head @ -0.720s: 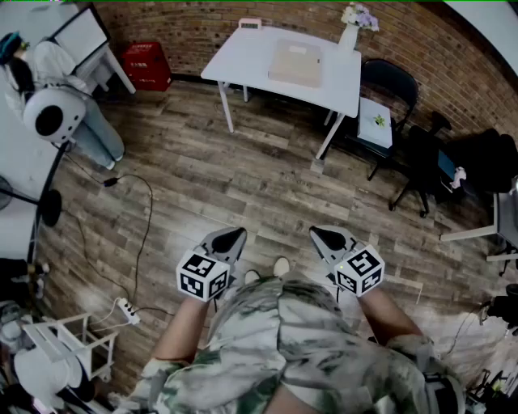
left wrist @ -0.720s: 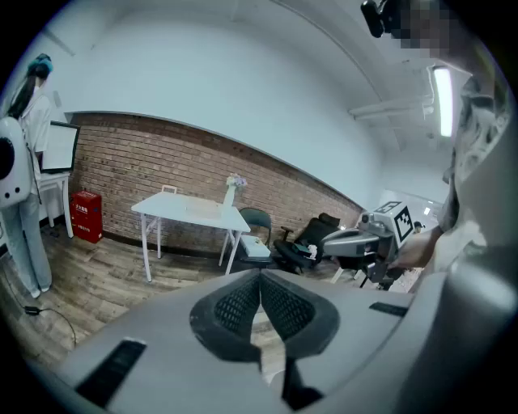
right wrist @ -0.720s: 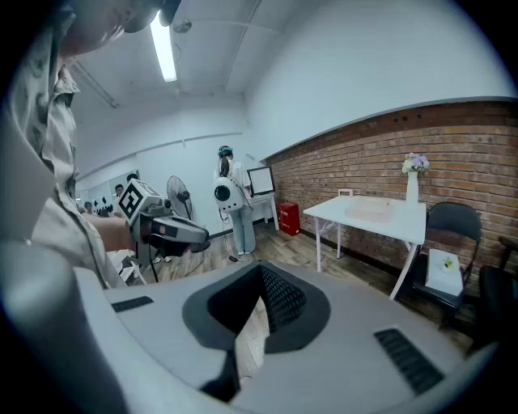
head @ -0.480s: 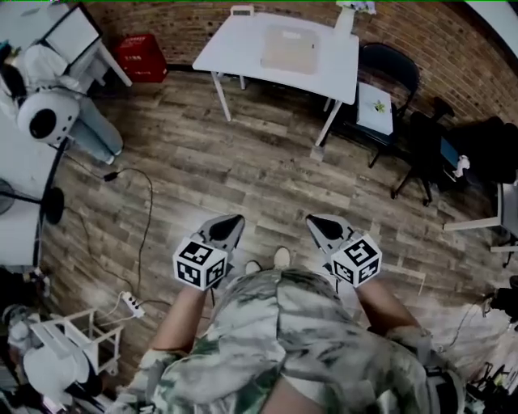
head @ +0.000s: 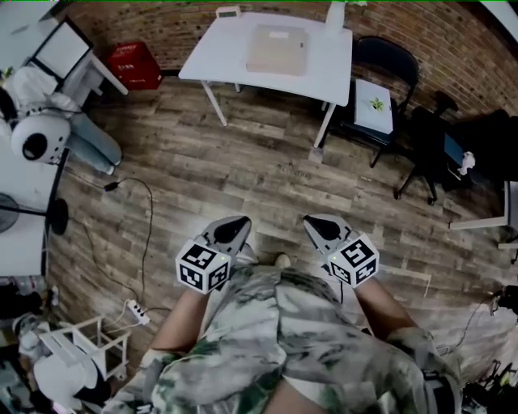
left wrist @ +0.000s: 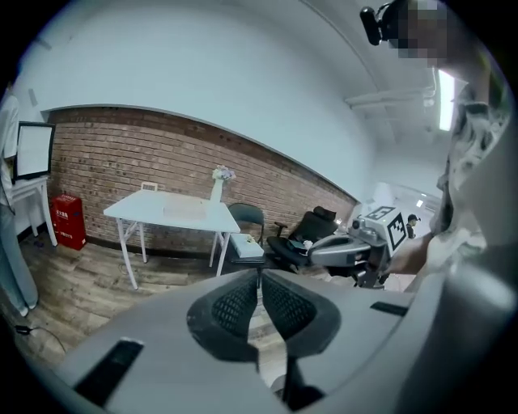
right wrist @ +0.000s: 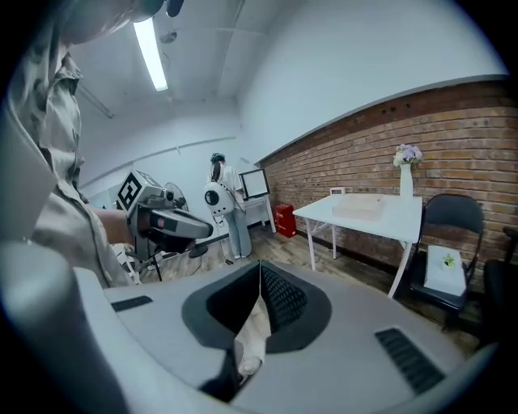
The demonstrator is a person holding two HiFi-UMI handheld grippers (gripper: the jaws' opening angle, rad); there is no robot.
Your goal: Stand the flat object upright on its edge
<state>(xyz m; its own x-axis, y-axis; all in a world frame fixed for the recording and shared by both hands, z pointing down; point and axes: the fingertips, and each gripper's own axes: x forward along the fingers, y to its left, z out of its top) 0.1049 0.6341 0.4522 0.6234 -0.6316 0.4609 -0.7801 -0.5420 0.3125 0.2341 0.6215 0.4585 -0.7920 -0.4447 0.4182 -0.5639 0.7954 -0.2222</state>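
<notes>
The flat object is a pale tan board (head: 277, 48) lying flat on the white table (head: 212, 61) at the far side of the room; it also shows on the table as the board (left wrist: 184, 209) and board (right wrist: 358, 207). My left gripper (head: 239, 223) and right gripper (head: 314, 222) are held close to my body over the wooden floor, well short of the table. In the left gripper view my own jaws (left wrist: 260, 279) are shut with nothing between them. The right gripper's jaws (right wrist: 260, 279) are likewise shut and empty.
A black folding chair (head: 379, 103) with a white item on its seat stands right of the table, with a dark office chair (head: 429, 154) beyond. A vase (head: 335, 14) stands on the table's right end. A red crate (head: 129, 60), a seated person (head: 48, 89) and a floor cable with power strip (head: 134, 311) are on the left.
The table and board have shifted toward the top of the head view as I move over the floor. Both grippers stay shut near my body.
</notes>
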